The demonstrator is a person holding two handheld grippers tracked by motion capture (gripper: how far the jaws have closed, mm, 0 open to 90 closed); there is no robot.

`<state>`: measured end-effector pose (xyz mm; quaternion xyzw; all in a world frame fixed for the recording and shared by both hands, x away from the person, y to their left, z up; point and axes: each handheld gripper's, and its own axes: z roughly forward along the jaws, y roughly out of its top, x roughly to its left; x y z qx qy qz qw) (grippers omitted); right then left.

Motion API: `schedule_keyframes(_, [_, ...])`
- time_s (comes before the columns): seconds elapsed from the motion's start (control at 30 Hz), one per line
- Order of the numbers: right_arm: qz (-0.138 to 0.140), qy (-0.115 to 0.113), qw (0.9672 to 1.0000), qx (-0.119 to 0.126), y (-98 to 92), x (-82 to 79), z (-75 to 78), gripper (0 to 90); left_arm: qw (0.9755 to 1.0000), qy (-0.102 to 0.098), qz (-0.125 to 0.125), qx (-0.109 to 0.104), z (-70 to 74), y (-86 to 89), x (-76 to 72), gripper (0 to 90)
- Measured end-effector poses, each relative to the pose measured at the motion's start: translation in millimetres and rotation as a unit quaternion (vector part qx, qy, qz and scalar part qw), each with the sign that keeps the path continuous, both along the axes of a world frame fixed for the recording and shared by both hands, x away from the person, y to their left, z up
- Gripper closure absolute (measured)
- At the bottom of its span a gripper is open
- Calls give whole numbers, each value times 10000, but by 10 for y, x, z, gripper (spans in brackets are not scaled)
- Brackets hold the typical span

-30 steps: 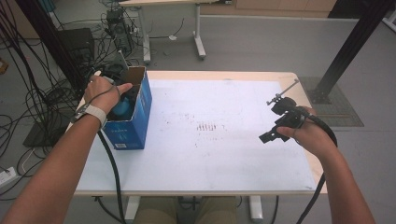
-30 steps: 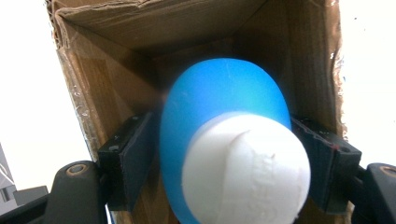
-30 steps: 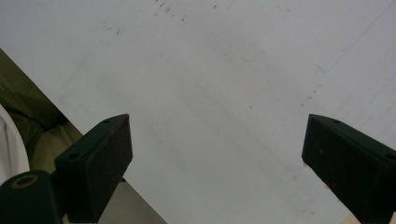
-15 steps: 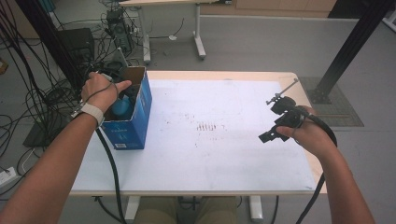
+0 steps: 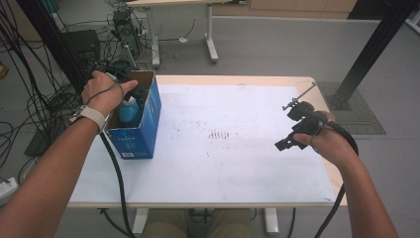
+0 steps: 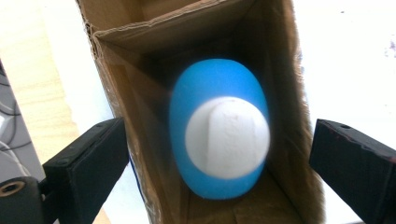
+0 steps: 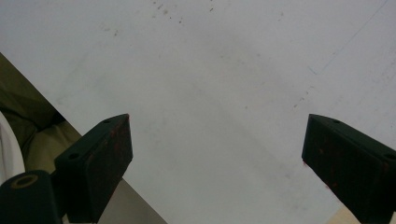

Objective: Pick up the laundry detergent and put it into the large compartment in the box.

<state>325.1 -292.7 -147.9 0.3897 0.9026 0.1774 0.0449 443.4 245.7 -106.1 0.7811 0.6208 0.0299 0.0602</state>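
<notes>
1. Bottle (image 6: pixel 219 128): blue, rounded oval body with a white cap, blurred in the left gripper view.
2. It stands inside the open cardboard box (image 5: pixel 148 116) at the bench's (image 5: pixel 237 163) left edge.
3. Left gripper (image 6: pixel 219 163) jaws have just been opening; released, straddling the bottle without touching.
4. Right gripper (image 7: pixel 217 154) jaws spread wide, holding nothing, over bare bench.

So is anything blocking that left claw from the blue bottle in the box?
Nothing visible. The left claw hangs open above the cardboard box, looking straight down at the blue bottle; only the box walls flank it.
</notes>
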Motion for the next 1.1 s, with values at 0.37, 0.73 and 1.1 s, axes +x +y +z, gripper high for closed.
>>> schedule_keyframes(0.37, [-12,-36,10000,-22,1,-26,42,85,9999,-91,-116,52,255,-31,-27,55])
schedule_keyframes(0.73, [8,-37,10000,-35,44,-18,67,85,9967,-253,-767,35,530,-157,-134,52])
schedule_keyframes(1.1, [5,-68,10000,-30,53,-26,94,85,9871,-205,-1587,-43,771,-249,-128,49])
